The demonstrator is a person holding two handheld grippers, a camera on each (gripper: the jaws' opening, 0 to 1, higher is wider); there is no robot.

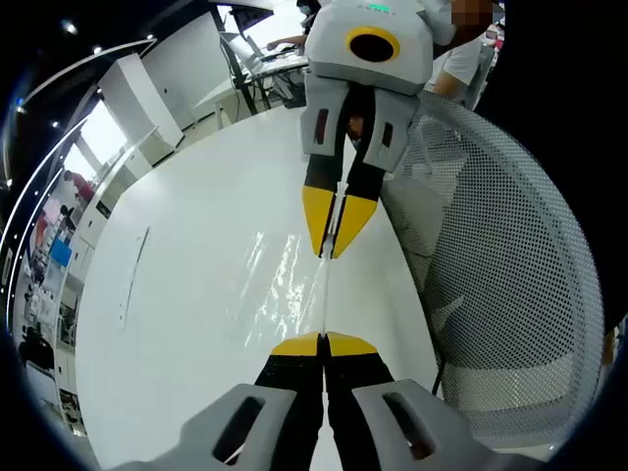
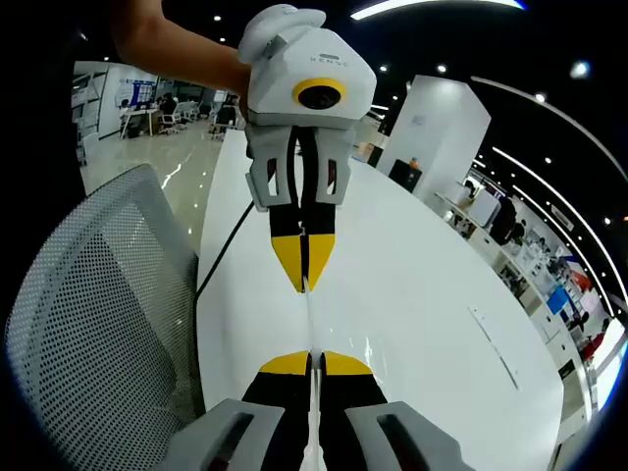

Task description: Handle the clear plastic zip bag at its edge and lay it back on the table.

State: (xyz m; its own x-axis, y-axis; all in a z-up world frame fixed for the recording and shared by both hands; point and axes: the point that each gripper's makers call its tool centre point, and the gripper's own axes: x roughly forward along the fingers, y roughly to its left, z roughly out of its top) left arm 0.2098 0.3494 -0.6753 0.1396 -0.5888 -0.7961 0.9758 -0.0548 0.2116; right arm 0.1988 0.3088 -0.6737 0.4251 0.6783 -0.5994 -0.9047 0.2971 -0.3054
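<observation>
The clear plastic zip bag [image 1: 321, 291] is held taut between the two grippers above the white table [image 1: 186, 324], seen almost edge-on as a thin glinting strip. In the left gripper view, my left gripper [image 1: 324, 343] is shut on the bag's near edge. My right gripper [image 1: 333, 249] faces it from the top, shut on the far edge. In the right gripper view, my right gripper [image 2: 314, 362] pinches the bag [image 2: 310, 319] at the bottom, and my left gripper [image 2: 304, 283] pinches it from above. A hand [image 2: 177, 49] holds the left gripper.
A grey mesh chair [image 1: 510, 275] stands against the table's side and is also in the right gripper view [image 2: 98, 314]. A black cable [image 2: 224, 250] runs down along the table's edge. A thin slot [image 1: 132, 277] marks the tabletop. Desks and people are far behind.
</observation>
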